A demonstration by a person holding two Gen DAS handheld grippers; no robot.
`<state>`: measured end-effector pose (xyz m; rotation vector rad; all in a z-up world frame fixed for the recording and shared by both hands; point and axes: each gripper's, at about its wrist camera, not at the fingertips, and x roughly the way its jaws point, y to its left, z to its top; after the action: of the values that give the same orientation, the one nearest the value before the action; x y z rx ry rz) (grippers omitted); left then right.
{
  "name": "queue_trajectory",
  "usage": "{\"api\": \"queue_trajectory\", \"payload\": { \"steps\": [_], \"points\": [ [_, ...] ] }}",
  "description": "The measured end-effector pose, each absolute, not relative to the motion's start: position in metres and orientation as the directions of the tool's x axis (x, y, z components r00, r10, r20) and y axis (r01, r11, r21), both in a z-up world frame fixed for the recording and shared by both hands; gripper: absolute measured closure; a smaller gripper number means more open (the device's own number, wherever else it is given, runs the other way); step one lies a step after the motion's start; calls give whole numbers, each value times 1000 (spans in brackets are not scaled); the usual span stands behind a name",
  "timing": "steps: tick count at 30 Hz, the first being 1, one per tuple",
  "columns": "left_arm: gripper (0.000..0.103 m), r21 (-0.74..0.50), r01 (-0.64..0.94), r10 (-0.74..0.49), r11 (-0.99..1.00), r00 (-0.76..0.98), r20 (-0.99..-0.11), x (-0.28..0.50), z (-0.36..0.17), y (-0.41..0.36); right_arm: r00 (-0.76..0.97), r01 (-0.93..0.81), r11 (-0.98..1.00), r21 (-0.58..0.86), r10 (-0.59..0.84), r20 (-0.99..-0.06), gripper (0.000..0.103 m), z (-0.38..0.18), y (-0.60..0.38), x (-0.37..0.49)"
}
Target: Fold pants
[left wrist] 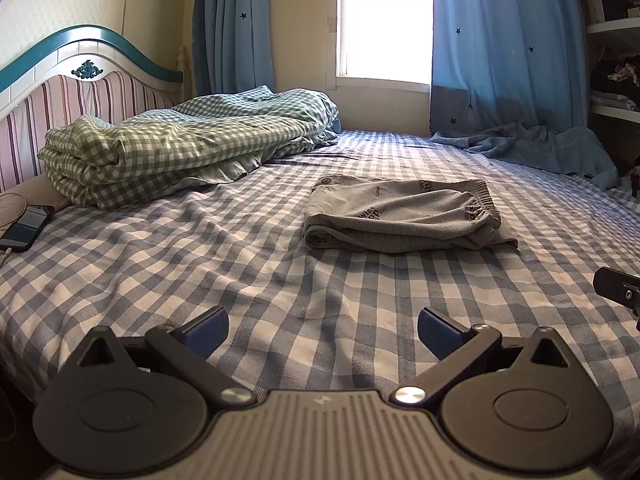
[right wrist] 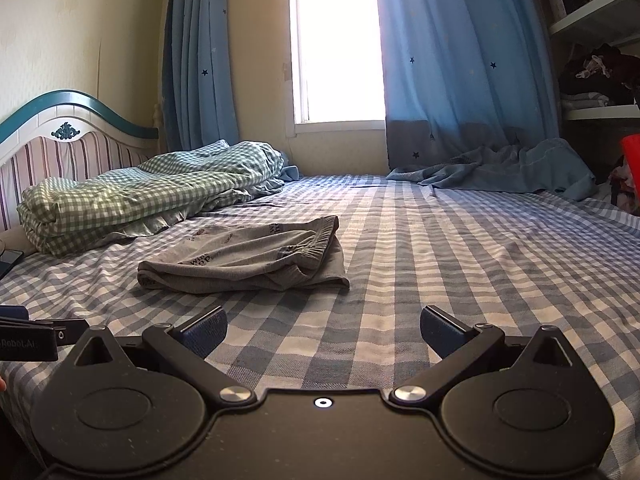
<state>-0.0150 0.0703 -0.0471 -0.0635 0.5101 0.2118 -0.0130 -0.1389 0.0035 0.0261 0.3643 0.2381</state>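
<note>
Folded pants (left wrist: pixel 404 216) lie beyond both spread hand-held grippers.

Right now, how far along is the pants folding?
Mostly done, it seems: the grey pants lie in a compact folded bundle on the checked bed sheet. Nothing is in hand; the left tool and right tool are both open, short of the bundle. At most, tidying remains.

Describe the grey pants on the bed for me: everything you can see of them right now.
The grey knit pants with dark printed lettering lie folded into a compact, slightly rumpled bundle on the blue-and-white checked bed sheet. The ribbed elastic waistband sits at the bundle's right end, and a lower layer pokes out beneath it. The fabric looks soft, like jersey. Nothing but the sheet touches them; both grippers hover short of them, fingers open.
</note>
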Motion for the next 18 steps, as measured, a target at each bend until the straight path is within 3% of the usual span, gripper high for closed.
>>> {"api": "queue_trajectory", "payload": {
  "steps": [18],
  "points": [
    [1,-5,-214,183,977,845,-502,-14,-51,70,900,-227,972,63,234,-367,1,-1,-137,-10]
  ]
}}
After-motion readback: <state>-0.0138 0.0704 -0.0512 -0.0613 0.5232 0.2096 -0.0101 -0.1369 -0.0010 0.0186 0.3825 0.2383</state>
